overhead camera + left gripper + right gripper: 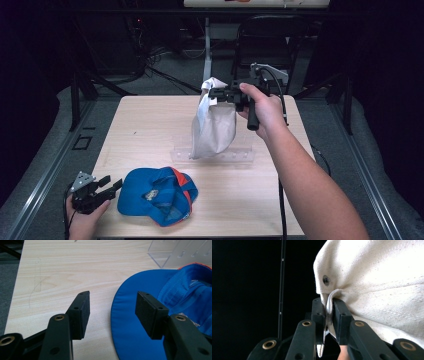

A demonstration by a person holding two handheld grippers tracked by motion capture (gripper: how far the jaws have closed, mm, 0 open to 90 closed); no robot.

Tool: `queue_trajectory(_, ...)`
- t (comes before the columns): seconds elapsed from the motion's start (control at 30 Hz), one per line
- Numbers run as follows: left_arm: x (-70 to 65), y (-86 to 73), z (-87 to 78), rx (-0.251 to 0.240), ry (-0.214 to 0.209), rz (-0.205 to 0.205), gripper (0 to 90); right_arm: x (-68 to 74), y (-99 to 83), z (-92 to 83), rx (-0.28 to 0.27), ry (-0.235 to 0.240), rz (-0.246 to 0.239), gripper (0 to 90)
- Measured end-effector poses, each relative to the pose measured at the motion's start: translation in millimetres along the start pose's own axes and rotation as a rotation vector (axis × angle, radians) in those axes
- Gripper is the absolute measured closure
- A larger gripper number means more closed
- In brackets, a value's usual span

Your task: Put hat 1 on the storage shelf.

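1. Forearms first: in the high view your right forearm (310, 185) runs from the bottom right corner up toward the frame's centre, and your left hand (82, 220) sits at the bottom left, at the near left corner of the wooden table (150, 130).

2. Your left gripper (107, 189) rests low at that corner with its jaws released and wide apart, pointing right toward the blue cap (157, 196). In the left gripper view the two black pads (80, 312) stand well apart with bare wood showing behind the left one, and the right pad hangs over the cap's blue brim (130, 322). Nothing is pinched between them.

3. The blue cap lies on the table in the lower centre of the high view, opening upward, with an orange-red edge along its right side. It is just beside your left gripper; whether they touch I cannot tell.

4. A clear acrylic stand (212, 156) lies on the table just above the blue cap, in the middle of the frame.

5. Your right gripper (215, 94) is held up in the upper centre of the high view, clenched on the edge of the white cap (215, 127). The right gripper view shows a fold of cream fabric (329, 302) squeezed between the two jaws, just under a small metal eyelet (326, 280).

6. The white cap hangs down from that grip, its lower edge just over the stand.
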State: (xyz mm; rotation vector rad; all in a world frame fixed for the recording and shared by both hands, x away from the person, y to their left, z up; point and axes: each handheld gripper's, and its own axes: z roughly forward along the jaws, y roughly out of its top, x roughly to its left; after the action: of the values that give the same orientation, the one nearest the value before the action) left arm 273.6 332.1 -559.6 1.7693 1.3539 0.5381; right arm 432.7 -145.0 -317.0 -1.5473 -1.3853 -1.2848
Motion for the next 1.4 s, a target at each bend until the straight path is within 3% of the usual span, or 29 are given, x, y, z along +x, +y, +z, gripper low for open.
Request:
queue_trajectory(0.3, -4.0, 1.9, -1.2, 0.002, -0.014, 0.011, 46.0, -2.7, 8.8, 16.2, -0.017, -0.025, 0.008, 80.9)
queue_trajectory(0.5, -18.7, 8.7, -5.0, -0.035, -0.035, 0.058, 46.0, -7.0, 14.6, 22.4, -0.033, -0.031, 0.022, 80.8)
queue_trajectory(0.7, -31.1, 14.7, -6.2, -0.04, -0.055, 0.095, 46.0, -7.2, 16.3, 22.6, -0.032, -0.031, 0.021, 80.5)
queue_trajectory(0.87, -34.5, 15.5, -3.6, -0.043, -0.061, 0.095, 45.9, -8.6, 16.6, 25.0, -0.023, -0.054, 0.017, 80.0)
queue_trajectory(1.2, -40.1, 19.2, -3.5, -0.048, -0.071, 0.106, 45.9, -8.4, 16.8, 42.4, -0.017, -0.009, 0.021, 79.8)
queue_trajectory(1.3, -48.2, 26.0, -5.1, -0.063, -0.082, 0.122, 46.0, -7.8, 16.5, 49.7, -0.012, 0.0, 0.023, 79.8)
queue_trajectory(1.4, -72.0, 42.1, -6.0, -0.074, -0.134, 0.194, 46.0, -8.2, 16.3, 58.5, -0.019, 0.008, 0.011, 79.8)
